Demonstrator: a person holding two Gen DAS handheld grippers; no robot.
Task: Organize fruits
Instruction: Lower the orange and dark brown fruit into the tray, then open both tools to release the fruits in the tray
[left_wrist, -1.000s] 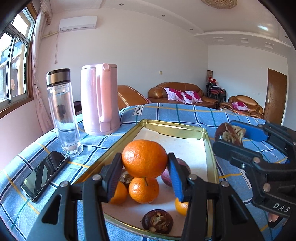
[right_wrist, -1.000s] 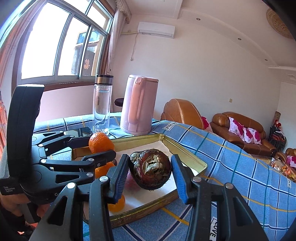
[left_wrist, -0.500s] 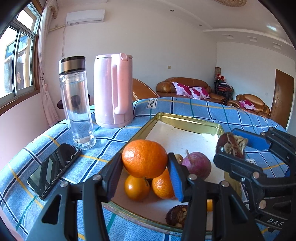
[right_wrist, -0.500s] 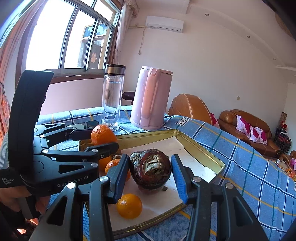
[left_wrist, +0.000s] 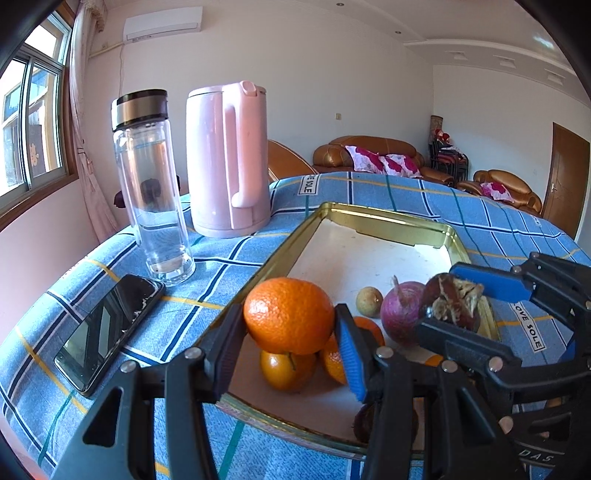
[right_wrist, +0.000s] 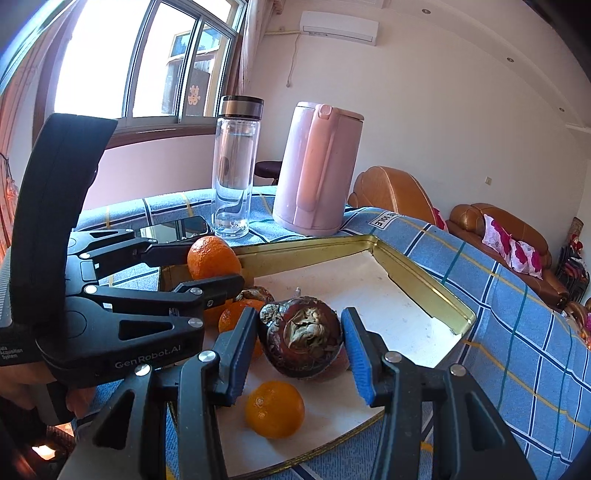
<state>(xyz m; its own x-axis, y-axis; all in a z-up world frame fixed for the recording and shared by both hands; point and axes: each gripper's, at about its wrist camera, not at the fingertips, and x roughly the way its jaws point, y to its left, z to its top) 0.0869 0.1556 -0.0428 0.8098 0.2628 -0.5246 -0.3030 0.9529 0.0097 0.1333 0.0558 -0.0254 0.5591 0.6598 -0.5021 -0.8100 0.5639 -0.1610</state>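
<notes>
Right now the left gripper squeezes a big orange between its two fingers and holds it up above the gold tray. The right gripper is clamped on a dark brown fruit with a dry, crumbly top, and holds it over the tray too. From the left wrist view, that brown fruit sits at about 3 o'clock from the big orange. Down in the tray lie more small oranges, a purple round fruit and a little tan one. One orange lies alone near the tray's front edge. At 10 o'clock from the tray stand a clear bottle and a pink kettle. A black phone lies flat on the blue checked cloth, just beside the bottle.
</notes>
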